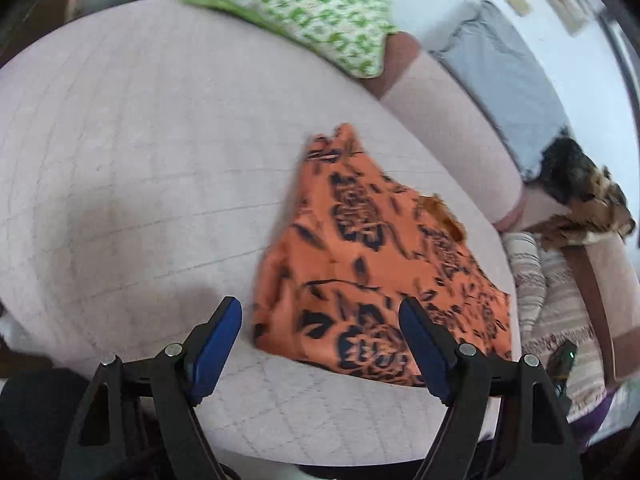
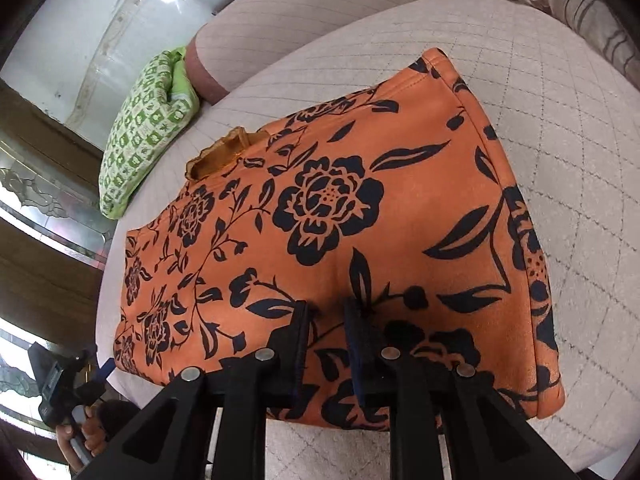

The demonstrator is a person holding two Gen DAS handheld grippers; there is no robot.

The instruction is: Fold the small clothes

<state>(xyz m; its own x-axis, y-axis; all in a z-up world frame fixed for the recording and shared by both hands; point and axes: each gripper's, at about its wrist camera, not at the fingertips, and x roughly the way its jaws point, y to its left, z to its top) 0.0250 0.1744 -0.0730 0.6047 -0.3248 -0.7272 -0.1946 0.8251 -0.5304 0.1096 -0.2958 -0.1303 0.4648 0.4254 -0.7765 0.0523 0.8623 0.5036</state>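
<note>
From my left wrist view, my left hand-held gripper is released, its blue pads spread wide and empty. The orange floral garment lies folded on the quilted sofa seat, just ahead and reaching between the fingertips. A green patterned cushion sits far beyond.

From my right wrist view, my right hand-held gripper hovers over the garment's near edge, jaws slightly parted; whether they pinch cloth I cannot tell.
</note>
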